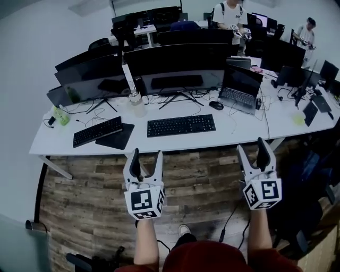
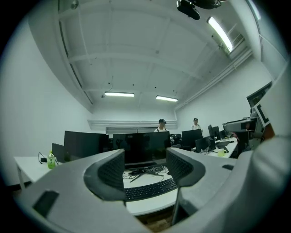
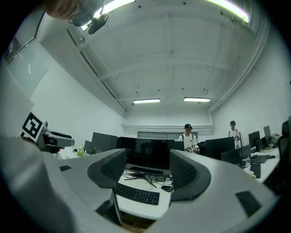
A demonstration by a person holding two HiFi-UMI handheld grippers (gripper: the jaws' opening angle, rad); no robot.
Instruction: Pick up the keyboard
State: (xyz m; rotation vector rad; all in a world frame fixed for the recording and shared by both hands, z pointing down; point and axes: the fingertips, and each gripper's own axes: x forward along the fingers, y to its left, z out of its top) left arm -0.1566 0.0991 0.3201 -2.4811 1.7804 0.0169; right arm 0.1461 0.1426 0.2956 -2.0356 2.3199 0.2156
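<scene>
A black keyboard [image 1: 181,125] lies on the white desk [image 1: 234,134] in front of the middle monitor; it also shows between the jaws in the left gripper view [image 2: 150,189] and in the right gripper view [image 3: 137,194]. My left gripper [image 1: 145,164] hovers over the wooden floor short of the desk's front edge, open and empty. My right gripper [image 1: 256,155] is held level to its right, also open with nothing between its fingers. Both are well apart from the keyboard.
A second black keyboard [image 1: 98,131] lies on a dark mat at the left. Monitors [image 1: 178,66], a laptop [image 1: 239,87], a mouse [image 1: 215,105], a clear bottle [image 1: 136,102] and cables crowd the desk's back. Two people [image 1: 231,16] stand behind the far desks.
</scene>
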